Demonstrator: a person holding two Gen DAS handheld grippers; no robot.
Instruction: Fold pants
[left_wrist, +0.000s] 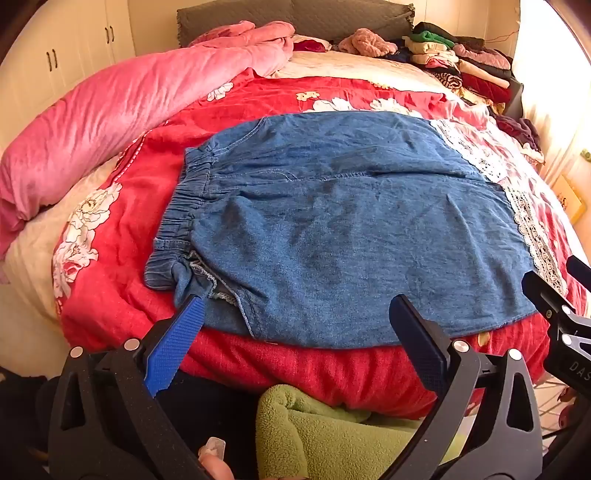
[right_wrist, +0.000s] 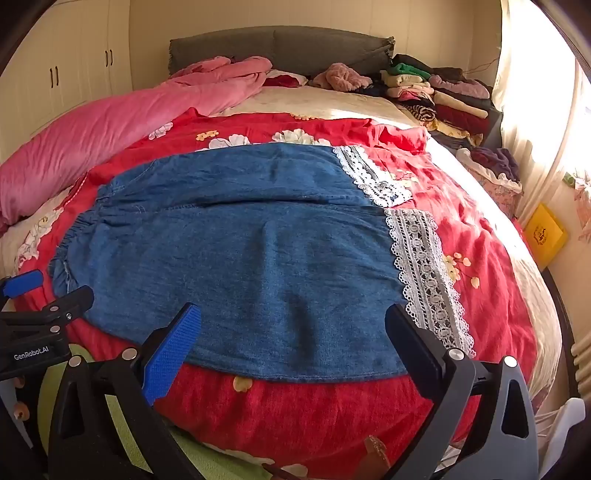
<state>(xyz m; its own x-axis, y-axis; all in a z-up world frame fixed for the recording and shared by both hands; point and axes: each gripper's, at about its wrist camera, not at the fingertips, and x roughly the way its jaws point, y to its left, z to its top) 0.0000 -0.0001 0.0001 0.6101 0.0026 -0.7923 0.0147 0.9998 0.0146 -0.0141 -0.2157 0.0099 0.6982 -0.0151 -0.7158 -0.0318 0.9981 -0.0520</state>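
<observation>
- The pants (left_wrist: 332, 221) lie spread flat on the red bedspread (left_wrist: 122, 280), filling the middle of both wrist views. The elastic waistband (left_wrist: 184, 210) sits at the left of the frame and the lace hems (right_wrist: 424, 273) at the right.
- They look like thin, soft denim: light, limp and not slippery. I judge they will drape and sag from any single pinch rather than hold a shape, so two holds far apart would suit them best.
- The gathered waistband is the thickest part and should give the firmest bite. The lace looks delicate and could snag or stretch, so a pinch on the denim just inside it seems safer.
- The near edge runs across the lower middle of both views, just above the bed's front drop. It lies flat and within reach, a fair place to take hold for folding one leg over the other.
- The bedspread beneath is soft and creased, so a deep pinch may catch it along with the denim.
- The left hand-held gripper (left_wrist: 299, 328) has its jaws spread wide with nothing between them, poised over the near edge toward the waistband end.
- The right hand-held gripper (right_wrist: 295, 332) is likewise wide apart and empty, over the near edge toward the lace end.
- Each hand-held gripper shows at the edge of the other's view.
</observation>
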